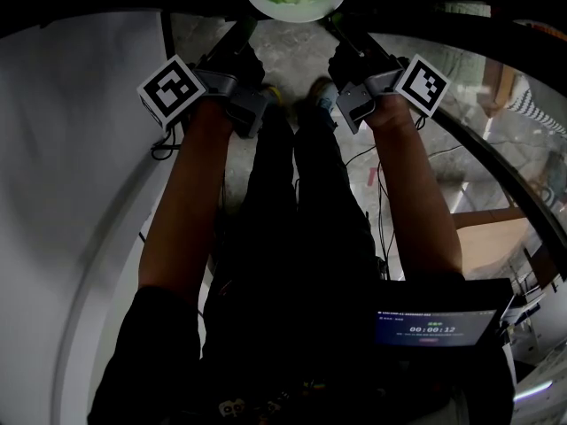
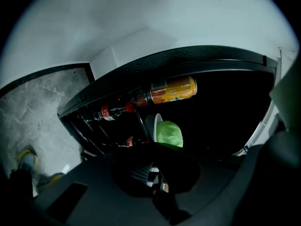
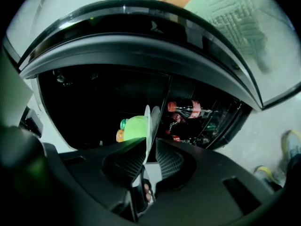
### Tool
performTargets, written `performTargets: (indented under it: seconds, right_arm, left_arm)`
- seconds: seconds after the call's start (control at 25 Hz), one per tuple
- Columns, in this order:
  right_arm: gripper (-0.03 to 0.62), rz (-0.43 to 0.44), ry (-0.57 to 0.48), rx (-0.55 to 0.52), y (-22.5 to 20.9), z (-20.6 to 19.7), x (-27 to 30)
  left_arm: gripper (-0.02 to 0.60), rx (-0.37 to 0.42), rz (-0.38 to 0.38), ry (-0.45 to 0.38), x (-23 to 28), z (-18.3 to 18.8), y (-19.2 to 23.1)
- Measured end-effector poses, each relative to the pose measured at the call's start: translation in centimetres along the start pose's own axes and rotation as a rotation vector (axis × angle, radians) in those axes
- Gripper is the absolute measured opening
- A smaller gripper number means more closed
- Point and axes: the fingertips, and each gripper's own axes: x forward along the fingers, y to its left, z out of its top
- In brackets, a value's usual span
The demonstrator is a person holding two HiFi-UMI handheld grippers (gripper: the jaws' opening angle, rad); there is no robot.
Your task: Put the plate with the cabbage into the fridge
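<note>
While left hand-held gripper (image 1: 248,32) and right hand-held gripper (image 1: 344,27) pinch it, plate (image 1: 297,12) faces up.

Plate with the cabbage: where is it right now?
Head view, top centre: the plate is held out ahead of the person, left gripper and right gripper clamped on opposite edges of its rim, in front of the open fridge.

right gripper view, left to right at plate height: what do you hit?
cabbage → plate, edge-on between the jaws → cola bottle → shoe on the floor
</note>
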Motion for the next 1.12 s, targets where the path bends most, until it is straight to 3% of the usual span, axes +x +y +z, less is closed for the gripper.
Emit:
performTargets:
  seconds: [0.28, 0.44, 0.56, 0.68, 0.8, 0.96, 1.12]
  right_arm:
    - [0.052, 0.002, -0.025, -0.045, 0.4, 0.5, 0.0]
    - [0.011, 0.001, -0.028, -0.089, 1.0, 0.7, 0.2]
    - [0.007, -0.003, -0.030, -0.116, 1.2, 0.5, 0.2]
    - [0.006, -0.012, -0.016, -0.166, 1.5, 0.2, 0.0]
    - [0.006, -0.069, -0.011, -0.371, 2.3, 0.3, -0.2]
    - [0.006, -0.184, -0.018, -0.810, 3.5, 0.8, -0.4]
    - [0.006, -0.209, 0.001, -1.020, 4.4, 0.0, 0.1]
  left_arm:
    - [0.009, 0.114, 0.010, 0.029, 0.5, 0.2, -0.8]
    - [0.009, 0.181, 0.004, 0.066, 1.1, 0.1, -1.5]
    - [0.009, 0.287, 0.021, 0.089, 1.1, 0.0, -2.0]
    - [0.009, 0.449, 0.049, 0.099, 0.9, -0.3, -2.6]
    - [0.009, 0.654, 0.067, 0.125, 1.0, -0.7, -3.5]
    - [0.009, 0.909, 0.069, 0.118, 1.3, -0.9, -4.8]
    - [0.009, 1.072, 0.074, 0.104, 1.4, -1.3, -5.1]
